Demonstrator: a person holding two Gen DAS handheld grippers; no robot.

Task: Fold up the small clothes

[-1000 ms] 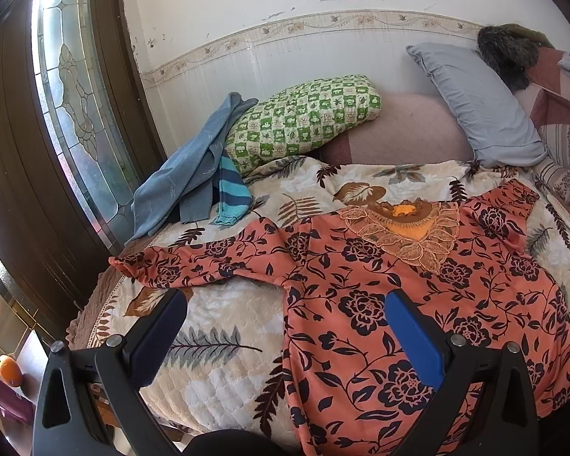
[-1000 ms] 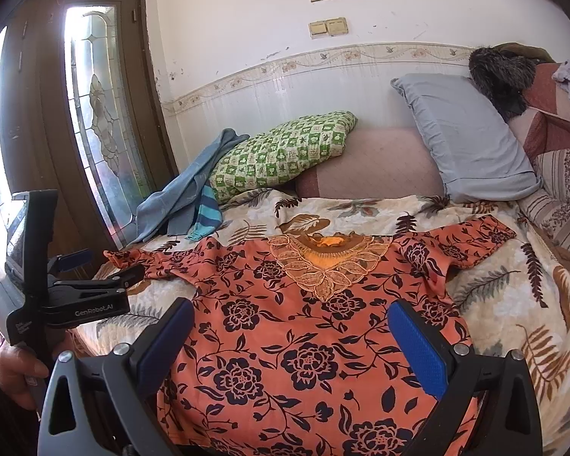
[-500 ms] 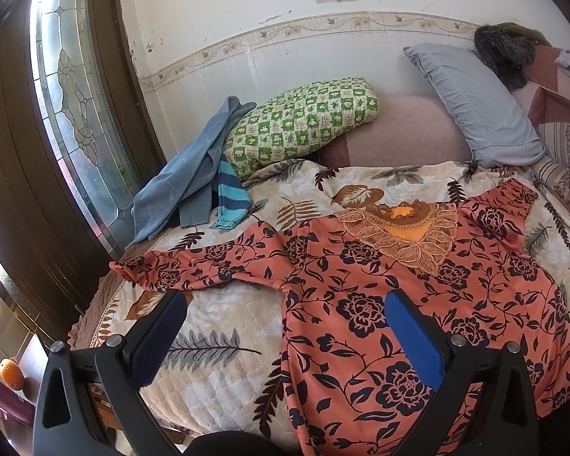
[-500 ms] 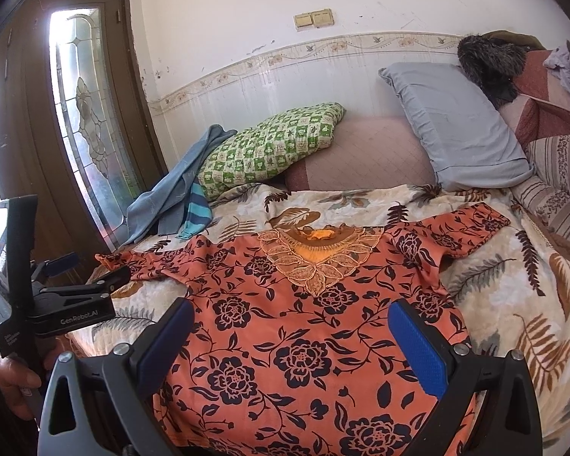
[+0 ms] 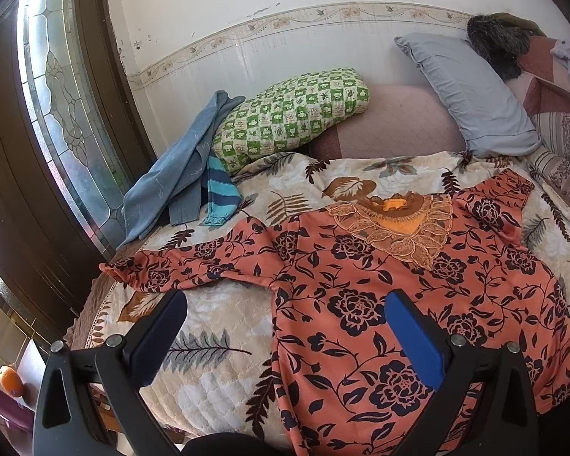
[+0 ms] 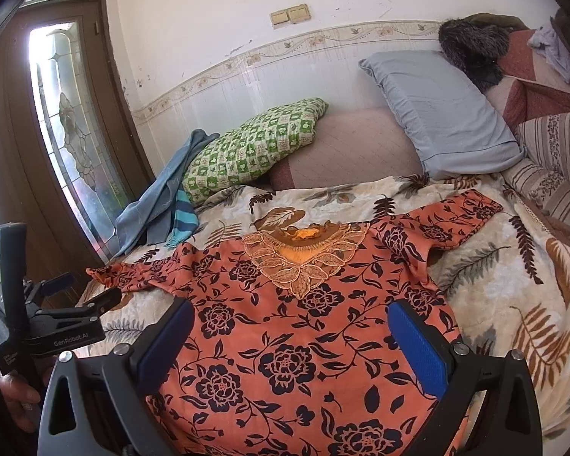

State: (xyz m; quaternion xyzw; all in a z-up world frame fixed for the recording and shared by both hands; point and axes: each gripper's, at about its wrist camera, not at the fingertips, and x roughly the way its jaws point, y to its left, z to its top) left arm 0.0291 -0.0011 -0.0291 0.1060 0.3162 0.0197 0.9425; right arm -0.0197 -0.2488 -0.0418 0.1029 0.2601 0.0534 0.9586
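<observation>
Floral blouse (image 5: 406, 296) lying flat, front up, on the leaf-print quilt (image 5: 216, 326), neckline toward 12 o'clock. Over the past second both cameras have been easing back slightly; the garment is not shifting, so folding is judged not yet begun. Left gripper (image 5: 285, 326) is hovering wide open and empty above the 7 o'clock hem, its long sleeve (image 5: 186, 266) stretching toward 9 o'clock. Right gripper (image 6: 288, 330) is likewise gaping, empty, over the blouse's middle.
</observation>
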